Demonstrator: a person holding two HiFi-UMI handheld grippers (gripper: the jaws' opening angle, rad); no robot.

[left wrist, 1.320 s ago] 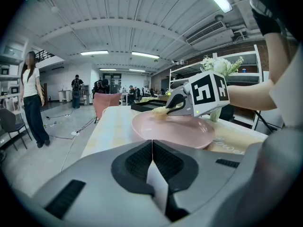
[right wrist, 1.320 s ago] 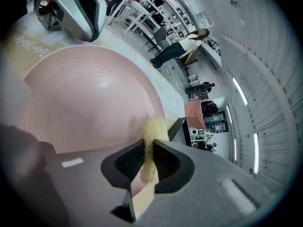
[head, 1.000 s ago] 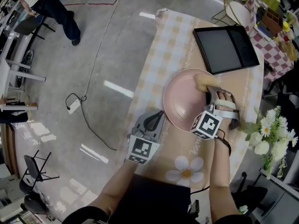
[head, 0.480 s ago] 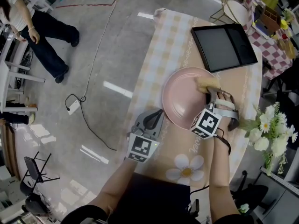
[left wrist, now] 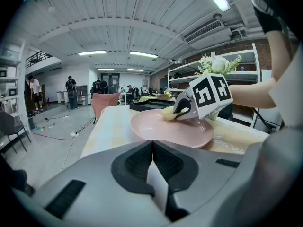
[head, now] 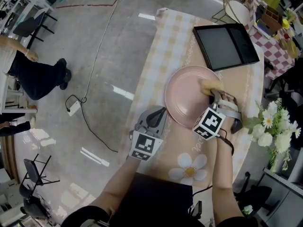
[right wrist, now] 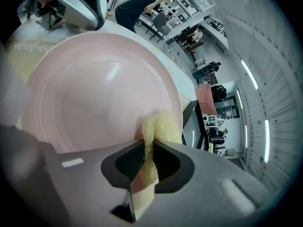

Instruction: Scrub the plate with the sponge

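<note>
A pink plate (head: 187, 100) lies on the table with the checked cloth (head: 168, 46). My right gripper (head: 215, 94) is shut on a yellow sponge (head: 209, 86), which presses on the plate's right rim. In the right gripper view the sponge (right wrist: 158, 126) sticks out between the jaws onto the plate (right wrist: 94, 93). My left gripper (head: 154, 122) rests at the plate's near-left edge, jaws shut with nothing between them. In the left gripper view, the plate (left wrist: 165, 129) and the sponge (left wrist: 169, 113) lie ahead.
A black tray (head: 226, 46) sits beyond the plate on the table. White flowers (head: 274, 129) stand at the right. A cable (head: 94, 70) runs over the floor to the left, where a person (head: 28, 74) stands.
Both grippers and the sponge have stayed nearly in place on the plate. The person on the floor at the left has walked toward the left edge.
</note>
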